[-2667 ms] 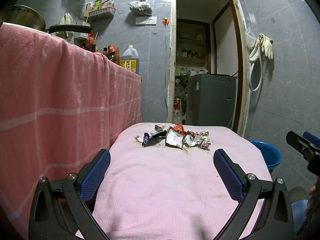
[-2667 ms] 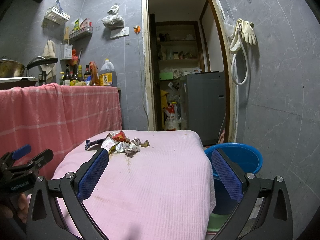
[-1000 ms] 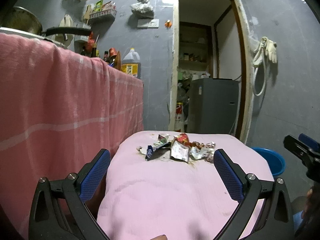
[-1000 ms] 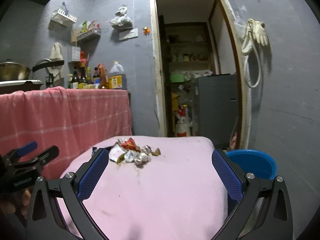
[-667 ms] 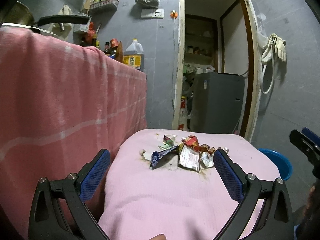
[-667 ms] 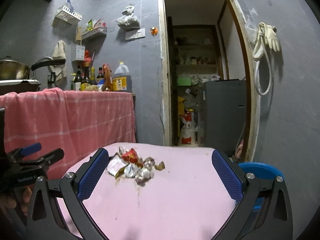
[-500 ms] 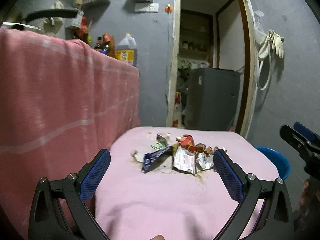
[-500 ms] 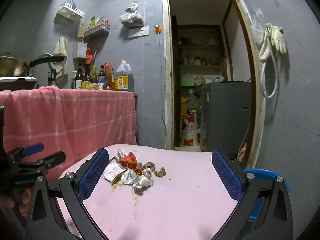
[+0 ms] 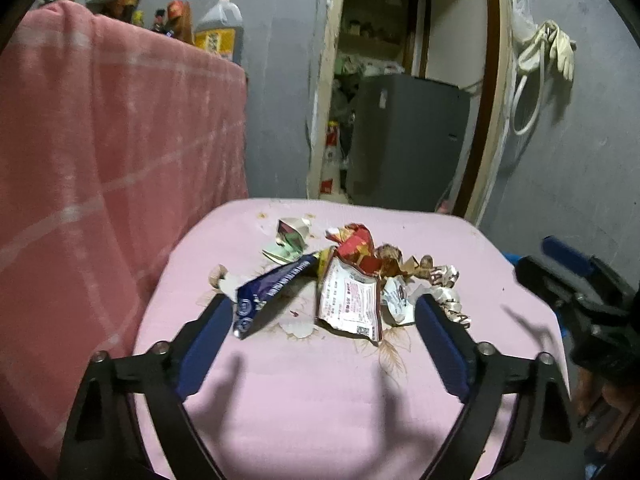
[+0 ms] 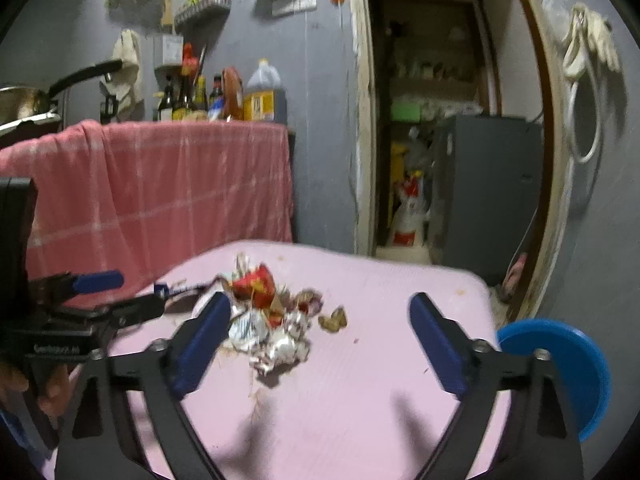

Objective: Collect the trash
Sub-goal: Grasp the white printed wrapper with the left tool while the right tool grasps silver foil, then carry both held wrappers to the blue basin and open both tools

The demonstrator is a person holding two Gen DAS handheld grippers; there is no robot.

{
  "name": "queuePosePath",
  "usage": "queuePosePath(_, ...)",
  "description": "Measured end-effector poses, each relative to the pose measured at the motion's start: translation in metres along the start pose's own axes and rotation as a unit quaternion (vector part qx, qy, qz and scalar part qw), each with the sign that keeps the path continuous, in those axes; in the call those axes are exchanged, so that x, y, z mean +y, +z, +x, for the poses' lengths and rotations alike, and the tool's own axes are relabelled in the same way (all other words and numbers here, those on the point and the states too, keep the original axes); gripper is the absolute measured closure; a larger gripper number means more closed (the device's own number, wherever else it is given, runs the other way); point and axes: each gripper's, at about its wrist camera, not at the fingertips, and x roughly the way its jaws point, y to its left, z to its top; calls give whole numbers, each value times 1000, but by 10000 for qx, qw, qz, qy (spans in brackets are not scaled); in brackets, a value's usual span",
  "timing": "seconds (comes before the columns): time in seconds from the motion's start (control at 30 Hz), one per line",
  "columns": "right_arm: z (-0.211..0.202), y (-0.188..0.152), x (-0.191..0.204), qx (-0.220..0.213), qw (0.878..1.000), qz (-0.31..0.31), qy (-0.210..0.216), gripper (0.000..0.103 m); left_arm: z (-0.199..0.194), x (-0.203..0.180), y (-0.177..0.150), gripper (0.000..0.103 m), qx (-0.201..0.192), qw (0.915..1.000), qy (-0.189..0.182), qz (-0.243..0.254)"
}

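A heap of trash lies on the pink-covered table: a dark blue wrapper, a white and red packet, a red wrapper and crumpled foil. My left gripper hovers at the near side of the heap. Its jaws are closing, the wrappers lie just ahead between the tips, and the pads press on nothing. From the right, my right gripper faces the same heap with its jaws also closing. Its left finger overlaps the foil, with no grip seen.
A blue bucket stands beside the table's right edge. A counter draped in a pink towel, with bottles on top, borders the left. Behind are a doorway with a grey appliance and rubber gloves hanging on the wall.
Both grippers have come closer to the heap and tipped downward. Their jaws now stand narrower than half a second ago.
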Motion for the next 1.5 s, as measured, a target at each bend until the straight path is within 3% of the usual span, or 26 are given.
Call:
queuePosePath(0.13, 16, -5, -6, 360, 9989, 168, 256, 42, 14, -3, 4, 40, 273, 9995, -132, 10)
queuePosePath(0.23, 28, -6, -8, 677, 9968, 234, 368, 51, 23, 0, 8, 42, 381, 9992, -122, -24)
queuePosePath(0.37, 43, -7, -11, 955, 9934, 337, 537, 52, 33, 4, 13, 43, 474, 9988, -63, -98)
queuePosePath(0.53, 62, -14, -13, 1345, 9872, 471, 720, 52, 44, 12, 15, 54, 650, 9973, -179, -297)
queuePosePath(0.73, 72, -18, -7, 1572, 9832, 365, 857, 56, 60, 21, 14, 55, 1030, 9917, -409, -648)
queuePosePath(0.87, 76, -20, -4, 1663, 9813, 292, 923, 59, 59, 22, 16, 56, 1022, 9912, -441, -711)
queuePosePath(0.97, 83, -21, -3, 1824, 9771, 326, 1050, 65, 58, 21, 18, 70, 1045, 9905, -590, -675)
queuePosePath(1.27, 77, -23, -9, 1722, 9767, 555, 1157, 70, 57, 16, 17, 76, 991, 9903, -598, -762)
queuePosePath(1.43, 55, -20, -20, 1277, 9844, 794, 916, 70, 41, 11, 14, 77, 806, 9923, -547, -765)
queuePosePath(1.5, 37, -17, -28, 838, 9893, 922, 758, 70, 30, 8, 13, 77, 624, 9941, -519, -713)
